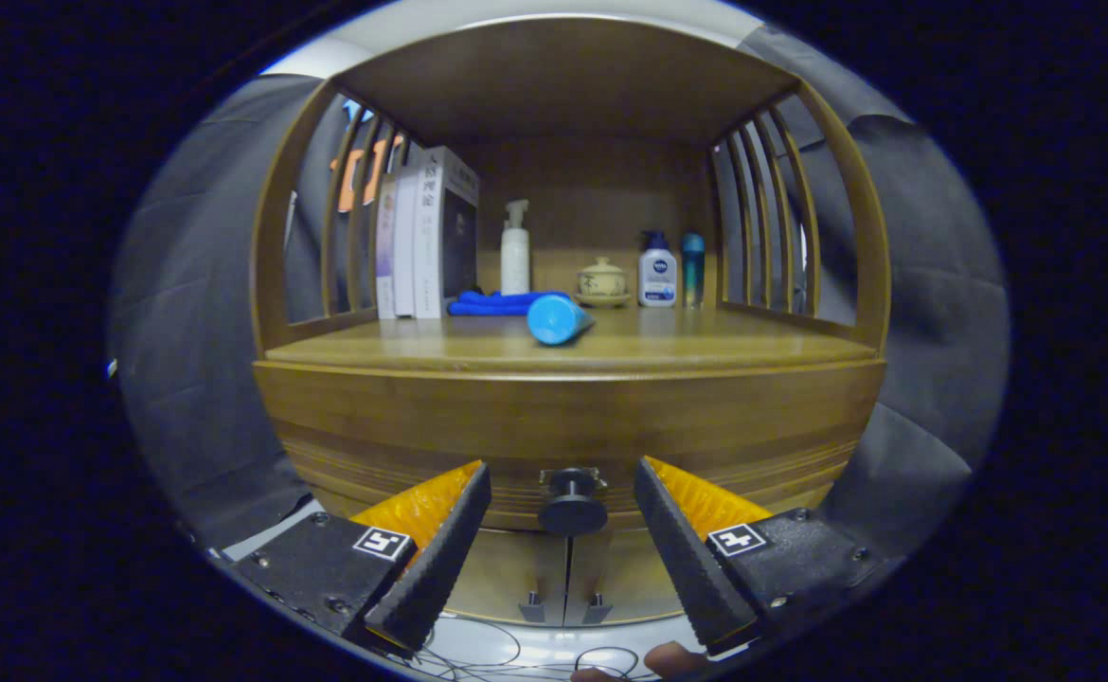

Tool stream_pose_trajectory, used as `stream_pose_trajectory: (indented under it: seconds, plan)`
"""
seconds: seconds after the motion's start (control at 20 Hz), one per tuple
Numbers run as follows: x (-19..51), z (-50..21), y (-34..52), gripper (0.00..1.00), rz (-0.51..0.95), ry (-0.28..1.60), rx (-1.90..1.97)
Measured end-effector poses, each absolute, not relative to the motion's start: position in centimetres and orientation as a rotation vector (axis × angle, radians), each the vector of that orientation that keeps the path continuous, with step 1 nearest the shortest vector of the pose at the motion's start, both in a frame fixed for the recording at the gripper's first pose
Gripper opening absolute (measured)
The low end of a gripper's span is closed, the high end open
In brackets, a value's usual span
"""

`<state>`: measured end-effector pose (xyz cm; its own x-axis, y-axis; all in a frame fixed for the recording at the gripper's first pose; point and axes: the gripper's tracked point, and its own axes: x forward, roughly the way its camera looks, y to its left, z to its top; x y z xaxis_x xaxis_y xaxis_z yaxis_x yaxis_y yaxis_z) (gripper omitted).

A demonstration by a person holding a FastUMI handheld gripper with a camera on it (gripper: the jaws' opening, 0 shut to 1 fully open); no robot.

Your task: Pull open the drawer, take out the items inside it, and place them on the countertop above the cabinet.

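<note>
While the tool [562, 507] gapes wide around the round black drawer knob [573, 505], a crooked squeeze could slip; the blue tube [559, 319] on the wooden table [705, 346] might roll.

- Books [419, 237], upright in a row, well beyond the jaws, toward the left.
- Blue cloth [497, 302] beside them; white pump bottle [515, 251] behind it.
- Blue tube [557, 319] lying down, straight ahead.
- Lidded ceramic cup [601, 280], white bottle [657, 272], teal bottle [693, 265] toward the right.
</note>
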<state>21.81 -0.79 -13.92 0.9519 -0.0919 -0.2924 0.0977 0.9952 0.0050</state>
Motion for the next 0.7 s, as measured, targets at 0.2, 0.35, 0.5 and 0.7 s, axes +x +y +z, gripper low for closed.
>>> stream_pose_trajectory:
  seconds: [0.2,0.35,0.5,0.7]
  plan:
    - [17.4,-9.5,1.0,0.99,-0.020,0.257,0.026]
    - [14.9,-5.7,1.2,0.99,0.015,0.226,0.004]
    - [12.5,-1.0,0.9,0.99,0.032,0.177,0.017]
    - [8.8,4.0,-0.2,0.99,0.041,0.136,0.019]
